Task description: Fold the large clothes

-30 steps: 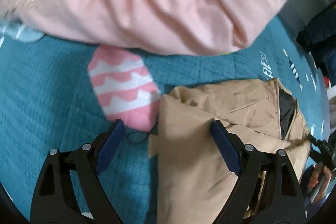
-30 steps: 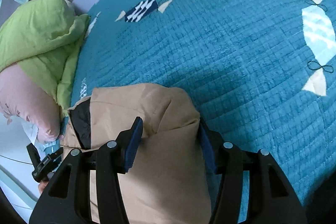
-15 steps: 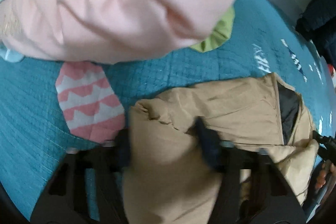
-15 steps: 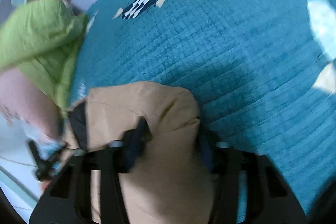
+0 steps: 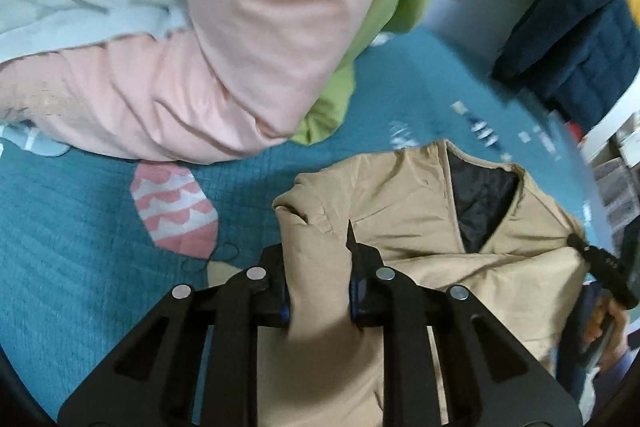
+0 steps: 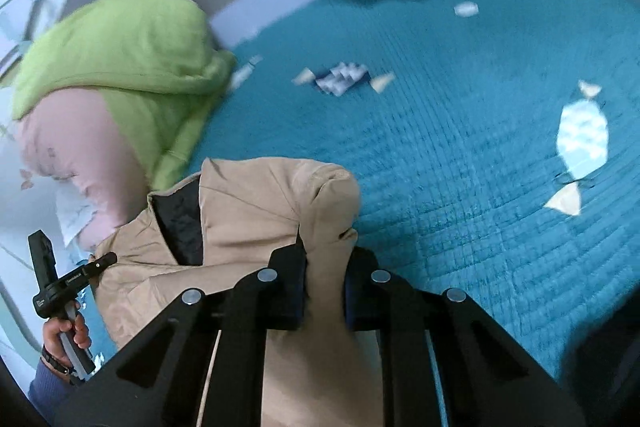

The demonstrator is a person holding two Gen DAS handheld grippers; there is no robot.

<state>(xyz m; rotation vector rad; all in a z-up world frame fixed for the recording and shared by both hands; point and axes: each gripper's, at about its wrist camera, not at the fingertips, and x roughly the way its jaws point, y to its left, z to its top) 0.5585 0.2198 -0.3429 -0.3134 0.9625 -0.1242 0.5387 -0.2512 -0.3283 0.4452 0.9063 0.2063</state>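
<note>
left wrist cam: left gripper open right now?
No: the left gripper is shut on a bunched fold of the tan padded jacket.

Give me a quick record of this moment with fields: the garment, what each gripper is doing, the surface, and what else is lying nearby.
garment: tan padded jacket with dark quilted lining, collar open
left gripper: shut on a jacket shoulder
right gripper: shut on the other shoulder
surface: teal quilted bedspread with fish patches
nearby: pink bedding and green hooded garment, beyond the collar

Black tongs (image 5: 318, 291), silver rivets, blue pads (image 5: 285, 301), purple sleeve (image 6: 48, 385).
</note>
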